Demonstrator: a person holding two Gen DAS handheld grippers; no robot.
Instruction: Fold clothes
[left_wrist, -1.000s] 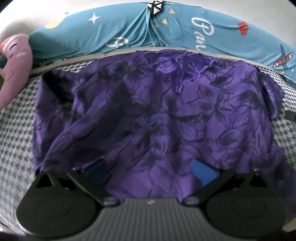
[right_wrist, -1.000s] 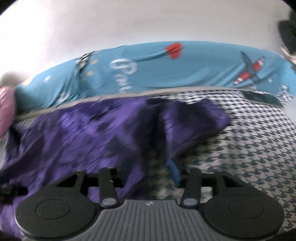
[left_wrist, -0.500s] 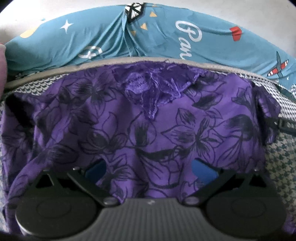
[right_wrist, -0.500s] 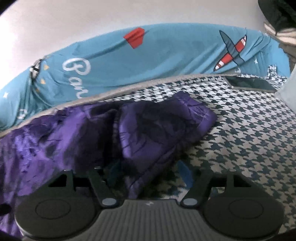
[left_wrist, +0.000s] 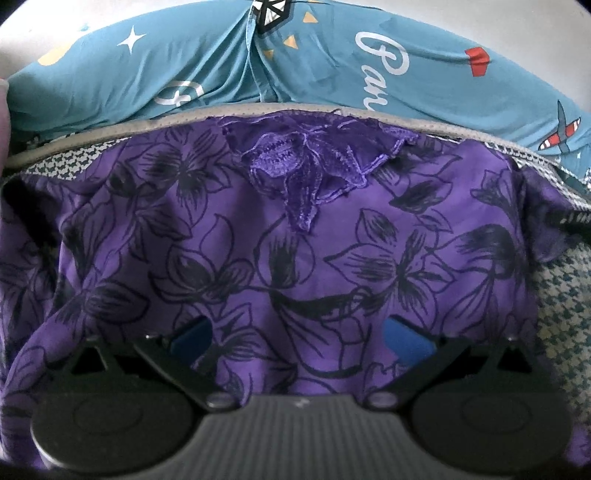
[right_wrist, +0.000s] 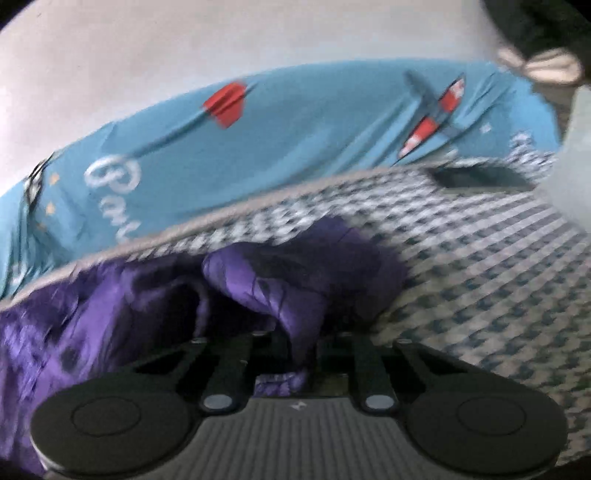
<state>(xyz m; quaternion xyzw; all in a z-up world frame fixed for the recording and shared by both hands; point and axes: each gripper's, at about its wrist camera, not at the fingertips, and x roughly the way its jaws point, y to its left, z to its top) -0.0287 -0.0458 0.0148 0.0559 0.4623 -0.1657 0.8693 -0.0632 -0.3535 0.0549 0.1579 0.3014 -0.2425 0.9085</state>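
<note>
A purple garment with a black flower print (left_wrist: 295, 258) lies spread on a houndstooth surface (left_wrist: 565, 295), its lace collar (left_wrist: 306, 173) at the far edge. My left gripper (left_wrist: 299, 336) is open, its blue pads (left_wrist: 404, 338) resting low on the cloth with fabric bulging between them. In the right wrist view, my right gripper (right_wrist: 301, 343) is shut on a fold of the garment's right side (right_wrist: 280, 284), which bunches up just ahead of the fingers. The view is blurred.
A teal printed cover (left_wrist: 332, 66) runs along the far side behind a grey piped edge (left_wrist: 147, 123); it also shows in the right wrist view (right_wrist: 295, 147). A dark flat object (right_wrist: 480, 177) lies on the houndstooth surface (right_wrist: 498, 277) at the far right.
My right gripper has closed on the garment's right edge, where it was open half a second ago. The left gripper has stayed open and moved slightly closer over the cloth.
</note>
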